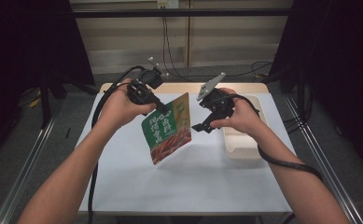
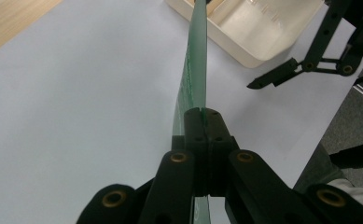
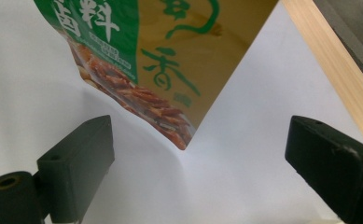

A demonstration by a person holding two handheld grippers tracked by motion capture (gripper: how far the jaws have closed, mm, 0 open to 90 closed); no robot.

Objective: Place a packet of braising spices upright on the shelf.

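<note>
A green and tan snack bag point(image 1: 167, 128) with a picture of reddish food hangs tilted above the white table point(image 1: 193, 182). My left gripper point(image 1: 162, 110) is shut on the bag's upper left edge. In the left gripper view the bag point(image 2: 195, 70) runs edge-on away from the closed jaws of the left gripper point(image 2: 205, 114). My right gripper point(image 1: 203, 120) is open just right of the bag and does not touch it. In the right gripper view the bag's lower corner point(image 3: 170, 56) hangs ahead of the right gripper point(image 3: 202, 163), whose jaws stand wide apart.
A shallow beige tray point(image 1: 240, 151) lies on the table at the right, partly under my right hand; the same tray point(image 2: 263, 51) sits beyond the bag in the left gripper view. The table's wooden far edge point(image 3: 338, 70) borders the white sheet. Cables trail behind.
</note>
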